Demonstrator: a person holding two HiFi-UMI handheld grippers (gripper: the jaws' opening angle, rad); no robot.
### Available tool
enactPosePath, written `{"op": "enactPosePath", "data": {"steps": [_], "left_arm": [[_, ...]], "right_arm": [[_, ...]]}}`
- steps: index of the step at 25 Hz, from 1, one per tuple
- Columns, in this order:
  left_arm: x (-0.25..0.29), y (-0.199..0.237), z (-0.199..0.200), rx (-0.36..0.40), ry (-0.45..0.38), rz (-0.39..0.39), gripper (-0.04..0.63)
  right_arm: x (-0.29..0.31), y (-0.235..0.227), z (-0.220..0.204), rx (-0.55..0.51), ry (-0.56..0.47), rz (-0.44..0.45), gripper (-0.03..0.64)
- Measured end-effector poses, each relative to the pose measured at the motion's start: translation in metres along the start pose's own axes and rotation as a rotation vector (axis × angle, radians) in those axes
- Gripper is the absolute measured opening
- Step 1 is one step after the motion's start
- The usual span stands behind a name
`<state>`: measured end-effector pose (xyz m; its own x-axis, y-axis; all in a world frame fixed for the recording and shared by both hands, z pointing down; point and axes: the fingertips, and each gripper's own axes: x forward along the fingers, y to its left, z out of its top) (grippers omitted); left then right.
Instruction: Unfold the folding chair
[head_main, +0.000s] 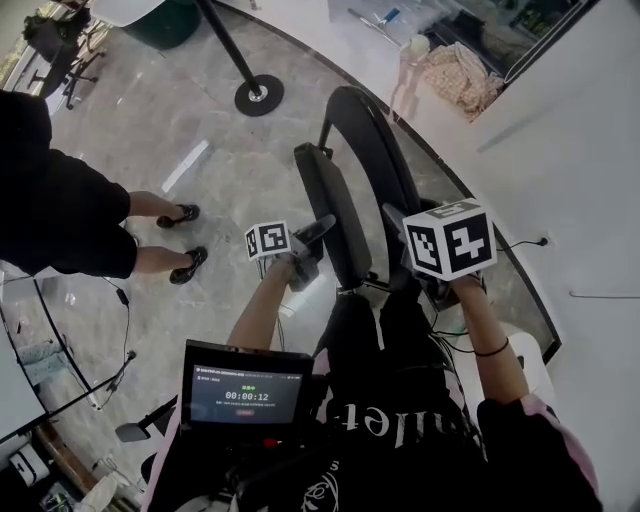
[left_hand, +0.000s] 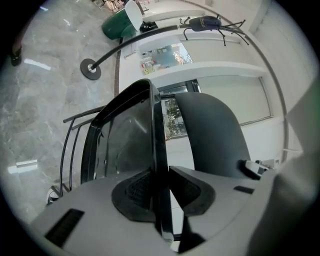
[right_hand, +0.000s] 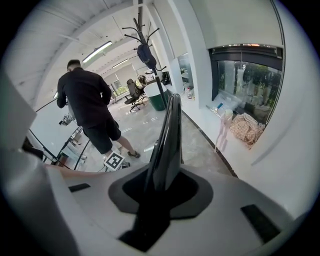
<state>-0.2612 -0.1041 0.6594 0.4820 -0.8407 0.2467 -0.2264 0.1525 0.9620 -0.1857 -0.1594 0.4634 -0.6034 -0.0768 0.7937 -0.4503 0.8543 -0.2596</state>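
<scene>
Right now my left gripper (left_hand: 161, 195) is clamped narrowly on the black folding chair (head_main: 340, 205), pinching the thin edge of its seat panel, and my right gripper (right_hand: 159, 195) is closed just as narrowly on the edge of its curved back. The chair stands upright just ahead of my legs, seat and back close together, beside the white wall (head_main: 590, 200). A person in black (head_main: 55, 210) stands well off to the left on the marble floor (head_main: 200, 110).

An open-plan office. Beyond the right claw (right_hand: 162, 186) stand a coat rack (right_hand: 139, 30) and an office chair (right_hand: 134, 95) on polished stone floor (right_hand: 145, 122).
</scene>
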Motion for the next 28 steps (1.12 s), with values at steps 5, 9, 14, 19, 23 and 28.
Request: {"op": "enactPosePath", "data": {"steps": [5, 9, 14, 19, 23, 28], "left_arm": [[-0.022, 0.010, 0.004, -0.015, -0.049, -0.042, 0.084], [-0.043, 0.024, 0.005, -0.037, -0.085, -0.069, 0.086], [-0.065, 0.043, 0.010, -0.051, -0.151, -0.086, 0.099], [-0.079, 0.057, 0.011, 0.011, -0.145, -0.054, 0.263], [-0.090, 0.085, 0.014, 0.034, -0.212, 0.024, 0.312], [-0.096, 0.135, 0.002, 0.163, -0.129, 0.295, 0.310]], "right_arm": [[0.008, 0.011, -0.001, 0.000, -0.015, 0.033, 0.095], [0.009, -0.013, -0.008, 0.028, 0.001, 0.038, 0.094], [0.014, -0.052, -0.018, 0.084, 0.009, 0.060, 0.091], [0.022, -0.074, -0.026, 0.109, 0.019, 0.053, 0.092], [0.032, -0.092, -0.036, 0.114, 0.031, 0.048, 0.092], [0.044, -0.101, -0.047, 0.116, 0.057, 0.045, 0.092]]}}
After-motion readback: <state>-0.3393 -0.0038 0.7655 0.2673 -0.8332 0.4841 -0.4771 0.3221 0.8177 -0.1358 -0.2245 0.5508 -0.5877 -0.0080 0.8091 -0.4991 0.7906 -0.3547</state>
